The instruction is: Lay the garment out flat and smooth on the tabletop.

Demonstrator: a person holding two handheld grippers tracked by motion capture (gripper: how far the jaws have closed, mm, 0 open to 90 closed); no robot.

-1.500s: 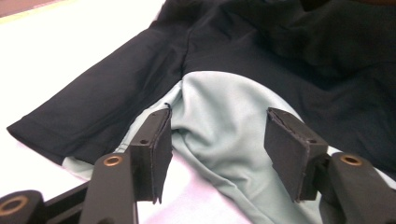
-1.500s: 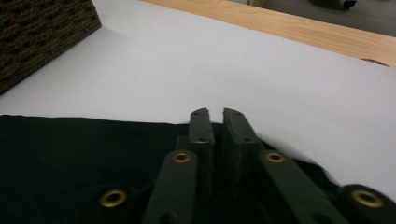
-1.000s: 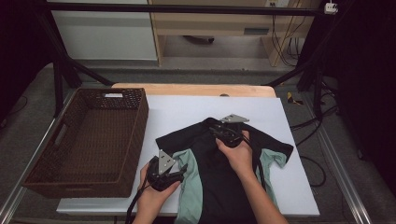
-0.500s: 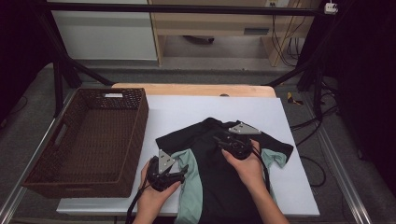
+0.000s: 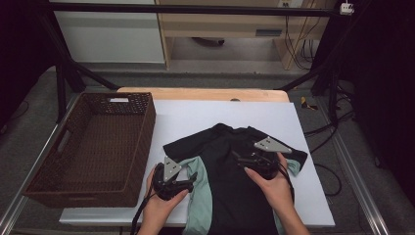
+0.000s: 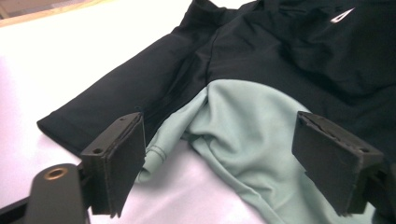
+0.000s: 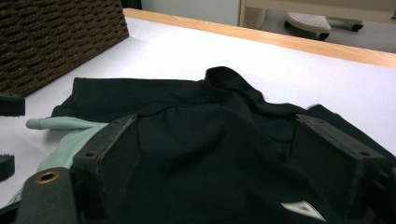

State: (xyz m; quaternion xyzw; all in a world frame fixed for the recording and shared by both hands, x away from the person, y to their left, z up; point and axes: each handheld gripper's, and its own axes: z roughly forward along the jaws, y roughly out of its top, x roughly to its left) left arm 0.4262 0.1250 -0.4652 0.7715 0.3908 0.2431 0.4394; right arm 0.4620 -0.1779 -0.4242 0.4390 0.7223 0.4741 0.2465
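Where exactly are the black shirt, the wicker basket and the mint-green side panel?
black shirt (image 5: 235, 161), high view, on its chest.
wicker basket (image 5: 147, 125), high view, on its right wall.
mint-green side panel (image 6: 247, 116), left gripper view, on the smooth stretch beside the crease.

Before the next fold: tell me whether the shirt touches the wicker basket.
Apart. The high view shows bare white table between the shirt and the basket.

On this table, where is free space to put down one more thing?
Bare white tabletop lies between the wicker basket and the black-and-mint shirt, and runs along the far wooden edge behind the collar. A narrower strip is right of the shirt. The basket is empty. The near middle is crowded: shirt, left gripper and right gripper.
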